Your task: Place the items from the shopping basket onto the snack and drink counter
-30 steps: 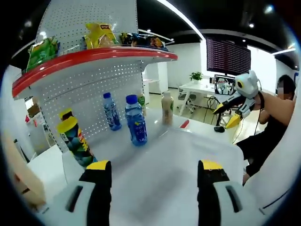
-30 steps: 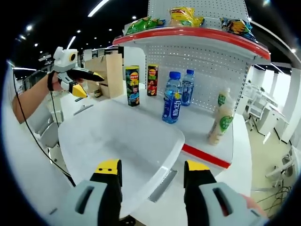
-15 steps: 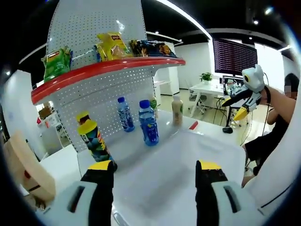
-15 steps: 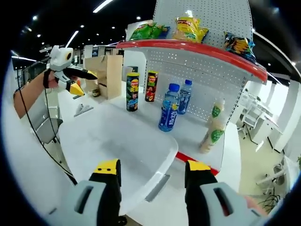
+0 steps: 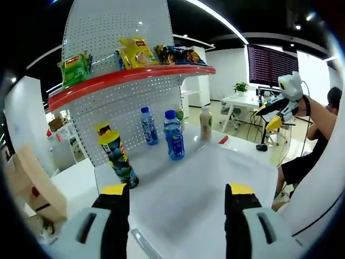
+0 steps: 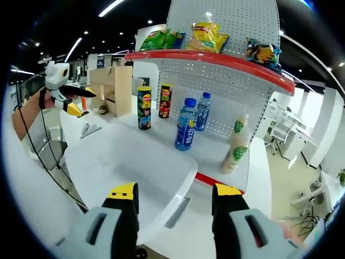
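Note:
My left gripper [image 5: 177, 190] is open with nothing between its jaws, held low over the white counter [image 5: 215, 178]. My right gripper [image 6: 174, 191] is open and empty too, above the counter's front edge [image 6: 161, 183]. Two chip cans [image 5: 117, 161] stand at the left of the counter. Two blue bottles [image 5: 173, 135] and a pale drink bottle [image 5: 205, 124] stand near the pegboard. The right gripper view has the chip cans [image 6: 144, 108], blue bottles [image 6: 186, 131] and two pale bottles [image 6: 233, 154]. The right gripper [image 5: 277, 108] hangs at far right, the left gripper [image 6: 69, 96] at far left.
Snack bags [image 5: 135, 51] lie on the red-edged upper shelf [image 5: 129, 78], which overhangs the bottles. A cardboard box [image 6: 110, 89] stands behind the counter's left end. A small grey object [image 6: 90, 129] lies on the counter. Desks and a person's arm [image 5: 318, 116] are at right.
Both views have drawn back and tilted, so more of the shelf and counter shows. The cans and bottles have not moved. Both grippers stay open.

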### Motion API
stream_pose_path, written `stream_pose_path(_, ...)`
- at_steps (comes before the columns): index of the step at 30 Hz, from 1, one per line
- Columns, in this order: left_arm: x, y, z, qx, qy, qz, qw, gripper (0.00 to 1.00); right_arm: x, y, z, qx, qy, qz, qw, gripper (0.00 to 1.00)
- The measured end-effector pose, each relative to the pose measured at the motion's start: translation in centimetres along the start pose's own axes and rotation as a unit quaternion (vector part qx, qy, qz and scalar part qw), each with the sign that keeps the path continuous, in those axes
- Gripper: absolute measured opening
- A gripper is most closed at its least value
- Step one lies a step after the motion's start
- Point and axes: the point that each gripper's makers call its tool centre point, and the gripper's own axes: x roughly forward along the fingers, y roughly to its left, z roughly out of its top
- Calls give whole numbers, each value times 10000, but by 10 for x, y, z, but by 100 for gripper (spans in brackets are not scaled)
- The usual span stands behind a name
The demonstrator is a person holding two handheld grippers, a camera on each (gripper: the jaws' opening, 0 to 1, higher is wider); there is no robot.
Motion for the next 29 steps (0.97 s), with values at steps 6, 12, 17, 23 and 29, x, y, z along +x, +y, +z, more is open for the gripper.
stream_pose_path(6, -1, -3, -1, 1, 92, 5, 10000, 72, -1, 2, -4, 45, -23, 25, 10000, 53)
stream_pose_path(12, -1, -3, 0, -7, 98, 8, 10000, 72, -4, 0, -1, 71, -108, 17, 9999, 54)
stream_pose_path(17, 0, -2, 0, 49, 176, 34, 9998, 72, -5, -1, -2, 23, -73, 21, 10000, 53)
stream_pose_path(23, 0, 0, 2, 122, 195, 32, 9997, 71, -5, -1, -2, -5, -56, 20, 10000, 53)
stream_pose_path(29, 0, -1, 0, 106, 314, 37, 9994, 71, -6, -2, -3, 13, -26, 41, 10000, 53)
